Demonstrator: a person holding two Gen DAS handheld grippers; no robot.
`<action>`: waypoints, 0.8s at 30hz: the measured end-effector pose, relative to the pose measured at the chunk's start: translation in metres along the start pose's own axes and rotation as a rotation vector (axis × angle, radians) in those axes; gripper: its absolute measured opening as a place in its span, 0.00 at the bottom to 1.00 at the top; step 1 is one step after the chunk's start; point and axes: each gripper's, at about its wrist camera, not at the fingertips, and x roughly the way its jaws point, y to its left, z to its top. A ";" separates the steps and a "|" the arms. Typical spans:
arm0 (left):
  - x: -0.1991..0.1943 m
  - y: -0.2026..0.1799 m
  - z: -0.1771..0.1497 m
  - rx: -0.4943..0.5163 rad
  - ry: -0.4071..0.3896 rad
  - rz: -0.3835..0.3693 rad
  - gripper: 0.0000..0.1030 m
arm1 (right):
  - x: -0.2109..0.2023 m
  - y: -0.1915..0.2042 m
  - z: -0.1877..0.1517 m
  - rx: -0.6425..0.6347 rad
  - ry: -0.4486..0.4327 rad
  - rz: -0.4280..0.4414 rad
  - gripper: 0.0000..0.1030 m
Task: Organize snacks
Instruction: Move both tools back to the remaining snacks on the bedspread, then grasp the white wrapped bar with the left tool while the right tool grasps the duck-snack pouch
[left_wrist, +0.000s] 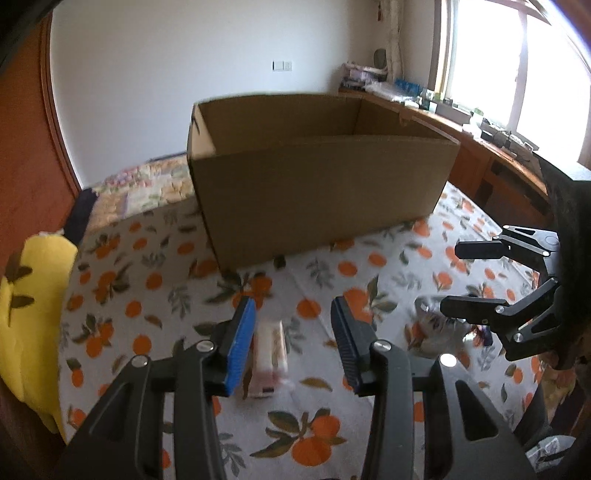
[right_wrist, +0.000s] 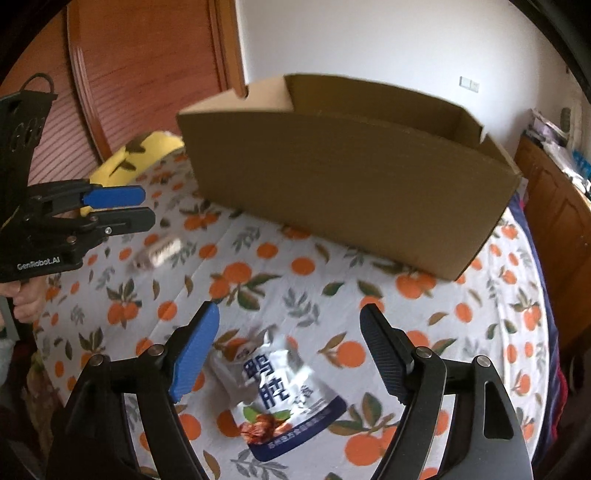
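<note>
An open cardboard box (left_wrist: 317, 192) stands on the orange-print cloth; it also shows in the right wrist view (right_wrist: 351, 184). My left gripper (left_wrist: 293, 314) is open just above a small pale wrapped snack (left_wrist: 271, 358), which lies between its fingers. In the right wrist view that snack (right_wrist: 162, 251) lies below the left gripper (right_wrist: 142, 208). My right gripper (right_wrist: 290, 325) is open over a silver and blue snack pouch (right_wrist: 280, 395) lying flat on the cloth. In the left wrist view the right gripper (left_wrist: 452, 278) is at the right, over the blurred pouch (left_wrist: 436, 328).
A yellow cushion (left_wrist: 33, 306) lies at the left edge of the bed. A wooden desk (left_wrist: 491, 155) with clutter runs under the window on the right. A wooden door (right_wrist: 140, 70) is behind the box.
</note>
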 end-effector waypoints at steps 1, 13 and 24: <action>0.003 0.001 -0.003 -0.005 0.009 -0.001 0.41 | 0.004 0.001 -0.001 -0.003 0.015 0.005 0.78; 0.030 0.018 -0.025 -0.027 0.079 0.014 0.40 | 0.026 -0.002 -0.015 -0.029 0.106 0.039 0.78; 0.035 0.019 -0.031 -0.023 0.077 0.029 0.39 | 0.025 0.006 -0.022 -0.098 0.123 0.006 0.78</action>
